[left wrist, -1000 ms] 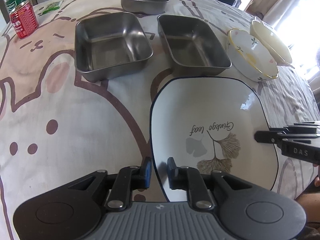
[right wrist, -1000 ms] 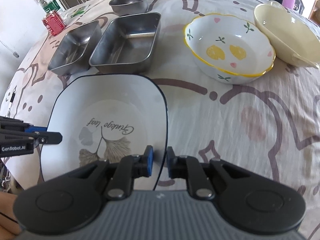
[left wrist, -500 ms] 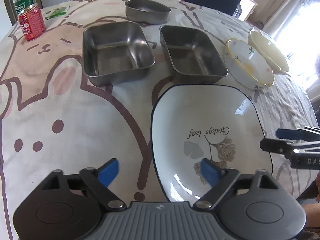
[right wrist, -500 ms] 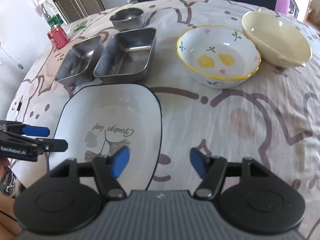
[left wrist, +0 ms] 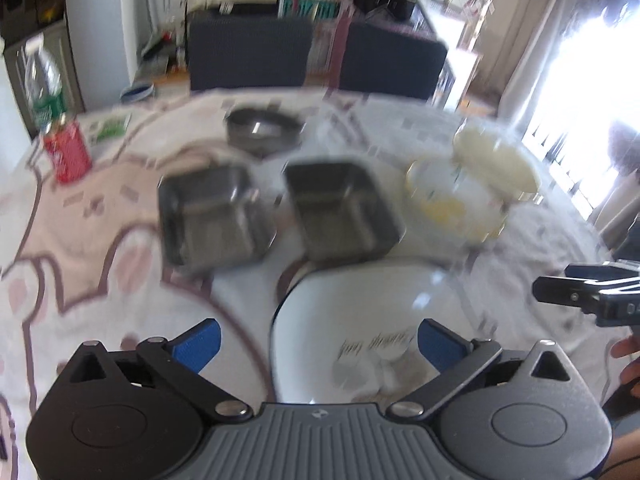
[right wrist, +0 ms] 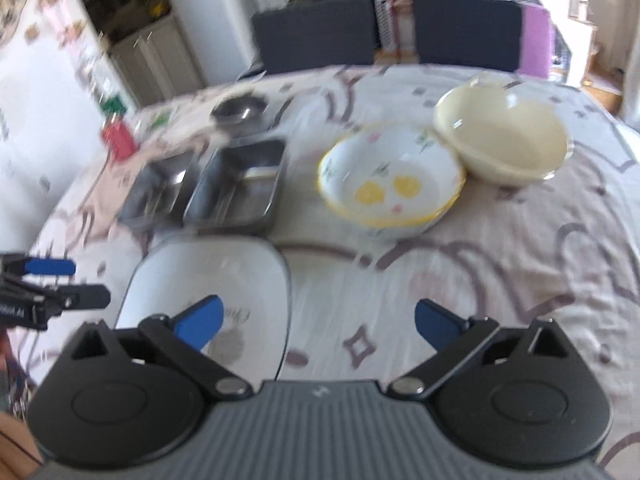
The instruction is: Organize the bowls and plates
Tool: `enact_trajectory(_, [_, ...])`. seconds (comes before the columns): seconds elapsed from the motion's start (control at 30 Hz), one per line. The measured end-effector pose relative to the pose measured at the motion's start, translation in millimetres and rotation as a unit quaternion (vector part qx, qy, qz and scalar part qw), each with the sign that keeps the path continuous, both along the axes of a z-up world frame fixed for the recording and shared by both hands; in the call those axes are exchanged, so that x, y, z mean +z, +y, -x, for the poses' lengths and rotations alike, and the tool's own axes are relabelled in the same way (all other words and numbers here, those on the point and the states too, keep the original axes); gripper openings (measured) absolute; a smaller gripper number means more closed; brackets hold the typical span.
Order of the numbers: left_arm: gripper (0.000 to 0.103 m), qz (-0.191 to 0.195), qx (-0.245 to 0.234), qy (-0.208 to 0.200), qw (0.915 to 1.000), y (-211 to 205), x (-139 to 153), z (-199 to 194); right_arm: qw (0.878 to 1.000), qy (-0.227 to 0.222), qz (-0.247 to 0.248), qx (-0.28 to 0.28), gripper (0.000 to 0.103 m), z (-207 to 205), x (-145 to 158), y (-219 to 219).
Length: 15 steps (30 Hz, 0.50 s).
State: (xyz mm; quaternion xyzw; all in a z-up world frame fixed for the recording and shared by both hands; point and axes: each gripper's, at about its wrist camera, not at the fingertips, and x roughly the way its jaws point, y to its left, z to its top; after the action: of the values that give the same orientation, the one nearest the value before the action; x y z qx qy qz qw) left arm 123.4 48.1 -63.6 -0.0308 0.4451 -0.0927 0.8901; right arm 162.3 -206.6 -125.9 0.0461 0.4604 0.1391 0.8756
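A white square plate with a dark rim and a leaf print [left wrist: 372, 320] [right wrist: 208, 280] lies on the table near me. My left gripper [left wrist: 318, 342] is open and empty, above the plate's left edge. My right gripper [right wrist: 316, 320] is open and empty, above the plate's right edge. Behind the plate stand two steel trays [left wrist: 212, 220] [left wrist: 340, 216] and a steel bowl [left wrist: 262, 128]. To the right are a white bowl with lemon print [right wrist: 390, 184] and a cream bowl [right wrist: 500, 140]. Both views are blurred.
A red can [left wrist: 66, 152] and a clear bottle [left wrist: 42, 88] stand at the table's far left. Two dark chairs [left wrist: 248, 56] stand behind the table. The cloth has a cartoon print [right wrist: 520, 280].
Both grippers let go of the plate's edges, opened wide, and have lifted and pulled back. The plate now lies flat on the cloth.
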Motion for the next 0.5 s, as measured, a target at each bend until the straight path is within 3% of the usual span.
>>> enact_trajectory(0.23, [0.103,0.027,-0.021,-0.067,0.9972,-47.3,35.4,-15.3,0.994,-0.041,-0.050,-0.092,0.103,-12.0,19.9,-52.7])
enact_trajectory(0.5, [0.103,0.009,-0.059,-0.117,0.9913,-114.1,46.6,-43.5,0.973,-0.063,-0.075,-0.207,0.103,-23.6,21.2,-118.0])
